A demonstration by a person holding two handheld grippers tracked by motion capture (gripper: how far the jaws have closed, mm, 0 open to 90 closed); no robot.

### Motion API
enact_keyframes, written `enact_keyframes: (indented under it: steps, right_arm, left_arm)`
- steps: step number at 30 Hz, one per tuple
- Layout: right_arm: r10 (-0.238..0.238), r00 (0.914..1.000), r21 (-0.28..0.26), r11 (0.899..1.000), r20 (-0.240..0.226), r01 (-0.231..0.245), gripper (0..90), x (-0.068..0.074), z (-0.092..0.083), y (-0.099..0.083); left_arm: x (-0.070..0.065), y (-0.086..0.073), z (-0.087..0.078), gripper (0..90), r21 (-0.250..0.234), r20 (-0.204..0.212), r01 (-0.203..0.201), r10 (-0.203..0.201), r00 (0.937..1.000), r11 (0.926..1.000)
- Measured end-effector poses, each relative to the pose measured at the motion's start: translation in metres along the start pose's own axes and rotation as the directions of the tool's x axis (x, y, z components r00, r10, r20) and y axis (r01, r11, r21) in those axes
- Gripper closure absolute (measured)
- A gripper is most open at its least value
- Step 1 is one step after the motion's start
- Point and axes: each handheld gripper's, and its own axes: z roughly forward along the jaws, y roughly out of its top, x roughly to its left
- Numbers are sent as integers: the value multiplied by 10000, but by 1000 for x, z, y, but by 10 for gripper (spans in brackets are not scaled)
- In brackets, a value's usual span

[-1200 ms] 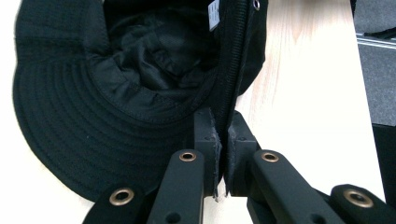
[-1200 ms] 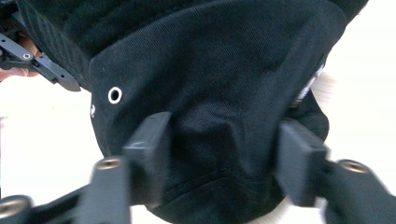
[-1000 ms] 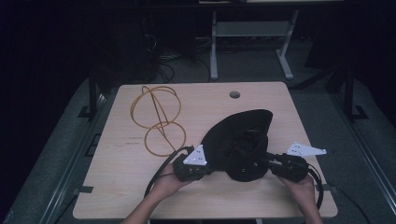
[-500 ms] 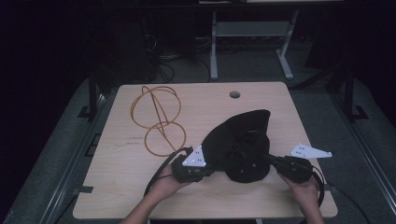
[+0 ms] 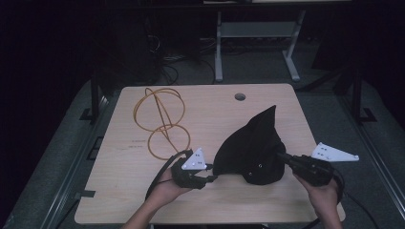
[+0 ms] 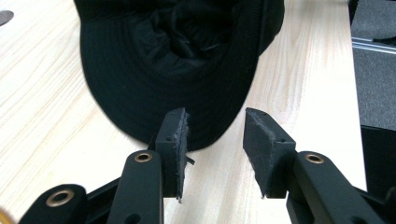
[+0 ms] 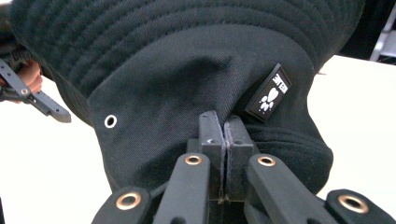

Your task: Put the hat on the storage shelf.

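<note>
A black bucket hat [image 5: 253, 148] lies crumpled on the wooden table [image 5: 215, 109], its brim tilted up toward the back. My right gripper [image 5: 282, 156] pinches the hat's fabric [image 7: 187, 93] just below a small paw-print label [image 7: 268, 95], jaws shut on the cloth. My left gripper [image 5: 212, 177] sits at the hat's near left edge, jaws open, with the brim [image 6: 154, 93] just beyond the pads [image 6: 173, 140] and nothing between them.
An orange cable [image 5: 160, 119] lies coiled in loops on the table's left half. A round cable hole [image 5: 239, 97] is near the far edge. Dark floor, desk legs and wires lie beyond the table.
The hat has been pulled up and to the right, its brim now rising into a peak. The left gripper has let go of the brim and stands open just off it.
</note>
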Motion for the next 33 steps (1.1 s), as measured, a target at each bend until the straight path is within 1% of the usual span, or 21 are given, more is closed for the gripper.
enact_keyframes:
  steps: [3, 6, 8, 12, 14, 15, 20, 24, 26, 29, 30, 32, 33]
  right_arm:
    - [-112, 9999, -89, 9999, -20, 112, 886, 2, -3, 7]
    - [-333, 9994, -164, 9993, 33, 334, 886, 5, -6, 15]
    - [-524, 9986, -247, 9983, 37, 525, 886, 8, -8, 23]
    - [-686, 9976, -322, 9971, 48, 688, 886, 11, -10, 34]
    - [-800, 9968, -400, 9960, 58, 801, 886, 13, -11, 39]
    - [-764, 9971, -406, 9962, 32, 765, 886, 14, -11, 41]
    - [-1052, 9944, -439, 9934, 88, 1055, 886, 18, -11, 55]
    - [-1213, 9926, -496, 9914, 74, 1215, 886, 21, -9, 65]
    - [-1235, 9923, -537, 9909, 52, 1236, 886, 22, -8, 70]
    - [-1357, 9907, -524, 9893, 62, 1359, 886, 25, -6, 77]
    - [-1302, 9915, -544, 9900, 15, 1301, 886, 26, -6, 80]
    - [-1394, 9902, -575, 9886, 12, 1392, 885, 27, -5, 85]
    - [-1391, 9903, -612, 9884, 22, 1390, 886, 28, -4, 88]
  left_arm:
    - [-1, -2, -5, 567, -29, -53, 1, -1, 10000, 10000]
    - [-3, -4, -10, 553, -66, -97, 73, -74, 9999, 10000]
    - [-4, -7, -15, 547, -184, -152, 146, -149, 9998, 9997]
    - [-3, -13, -21, 531, -295, -218, 286, -292, 9993, 9992]
    - [-3, -17, -25, 521, -401, -263, 422, -433, 9987, 9983]
    - [-2, -19, -27, 516, -414, -290, 486, -498, 9983, 9980]
    - [-1, -33, -34, 503, -636, -392, 890, -916, 9950, 9940]
    - [0, -42, -40, 494, -680, -436, 1097, -1128, 9927, 9916]
    - [0, -46, -43, 488, -796, -484, 1233, -1274, 9907, 9892]
    - [1, -51, -47, 475, -877, -564, 1298, -1351, 9892, 9877]
    - [1, -52, -48, 471, -934, -543, 1376, -1430, 9882, 9861]
    - [2, -54, -50, 465, -965, -568, 1329, -1388, 9887, 9864]
    - [2, -56, -50, 463, -1004, -562, 1398, -1459, 9877, 9851]
